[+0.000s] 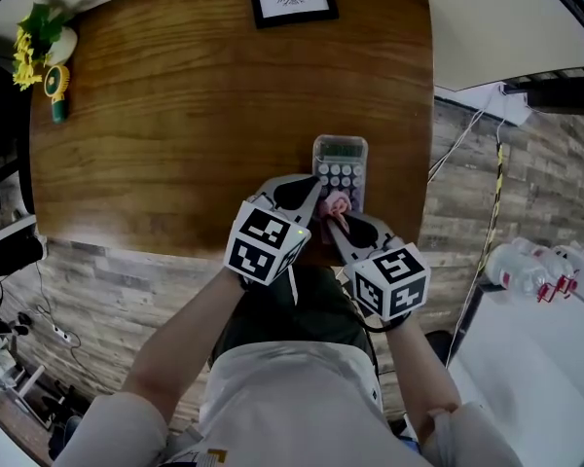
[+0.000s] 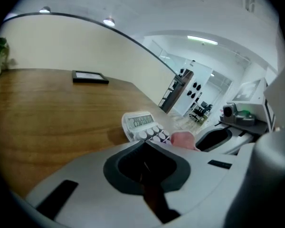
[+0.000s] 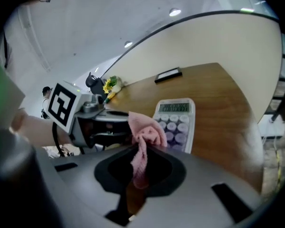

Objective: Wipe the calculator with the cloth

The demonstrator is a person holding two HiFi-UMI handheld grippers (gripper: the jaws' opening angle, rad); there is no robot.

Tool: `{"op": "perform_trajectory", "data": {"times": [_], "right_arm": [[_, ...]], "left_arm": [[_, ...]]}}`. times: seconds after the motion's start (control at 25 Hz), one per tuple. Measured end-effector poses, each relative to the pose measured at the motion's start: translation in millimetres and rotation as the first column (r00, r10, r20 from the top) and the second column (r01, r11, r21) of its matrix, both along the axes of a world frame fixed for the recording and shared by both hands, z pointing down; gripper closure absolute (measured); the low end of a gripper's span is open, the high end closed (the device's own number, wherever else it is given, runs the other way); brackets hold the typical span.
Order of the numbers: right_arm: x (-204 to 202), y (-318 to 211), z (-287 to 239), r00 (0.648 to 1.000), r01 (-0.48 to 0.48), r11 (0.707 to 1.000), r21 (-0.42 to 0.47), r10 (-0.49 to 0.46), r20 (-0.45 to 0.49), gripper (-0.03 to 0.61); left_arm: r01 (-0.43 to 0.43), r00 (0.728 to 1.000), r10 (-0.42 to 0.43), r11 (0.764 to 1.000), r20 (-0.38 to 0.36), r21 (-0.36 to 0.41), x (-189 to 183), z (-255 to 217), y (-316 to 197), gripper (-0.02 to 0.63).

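Head view: the calculator [image 1: 340, 163] lies flat near the lower edge of the brown table [image 1: 175, 115], in the middle of the frame. The left claw [image 1: 308, 191] and right claw [image 1: 336, 222] meet just below it. The pink cloth [image 1: 337, 203] sits on its lower keys.

Left gripper view: the left claw [image 2: 144, 144] is pressed together, with nothing in it.

Right gripper view: the right claw [image 3: 138, 150] pinches the cloth [image 3: 146, 133], bunched up over the calculator [image 3: 176, 120] keys.

We see the wooden table [image 1: 175, 115] carrying a calculator [image 1: 340, 163] at five o'clock, a framed picture [image 1: 292, 0] at twelve, yellow flowers [image 1: 24, 61] at ten.
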State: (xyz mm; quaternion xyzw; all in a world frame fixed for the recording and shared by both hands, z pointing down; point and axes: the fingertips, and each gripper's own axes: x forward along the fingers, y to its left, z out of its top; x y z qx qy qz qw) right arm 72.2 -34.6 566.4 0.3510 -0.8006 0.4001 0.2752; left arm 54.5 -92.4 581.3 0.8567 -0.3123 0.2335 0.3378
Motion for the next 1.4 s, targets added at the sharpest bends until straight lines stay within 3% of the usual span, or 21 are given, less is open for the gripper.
{"op": "perform_trajectory", "data": {"times": [0.16,0.28,0.56,0.76,1.0,1.4], "right_arm": [[10,39,14,0.992,0.101,0.987,-0.128,-0.109,-0.061,0.540],[29,52,18,0.982,0.125,0.981,-0.147,-0.144,-0.125,0.538],[41,-19,-36,0.998,0.010,0.998,0.055,-0.007,-0.063,0.537],[3,-73,-49,0.998,0.057,0.984,0.169,-0.055,-0.020,0.535],[-36,-91,-25,0.990,0.135,0.975,0.178,-0.127,-0.056,0.535],[-11,-83,1,0.982,0.154,0.973,0.173,-0.132,-0.133,0.535]], "left_arm": [[0.000,1.000,0.000,1.000,-0.003,-0.002,0,0,0,0.612],[-0.001,1.000,0.001,1.000,-0.003,-0.005,0,1,0,0.611],[0.023,1.000,-0.023,0.999,-0.004,-0.030,0,0,1,0.611],[0.029,1.000,-0.029,0.999,-0.004,-0.038,2,0,-1,0.612],[0.034,0.999,-0.033,0.999,0.014,-0.029,2,-1,-1,0.612],[0.056,0.997,-0.057,0.998,0.047,0.013,1,-1,-1,0.612]]}}
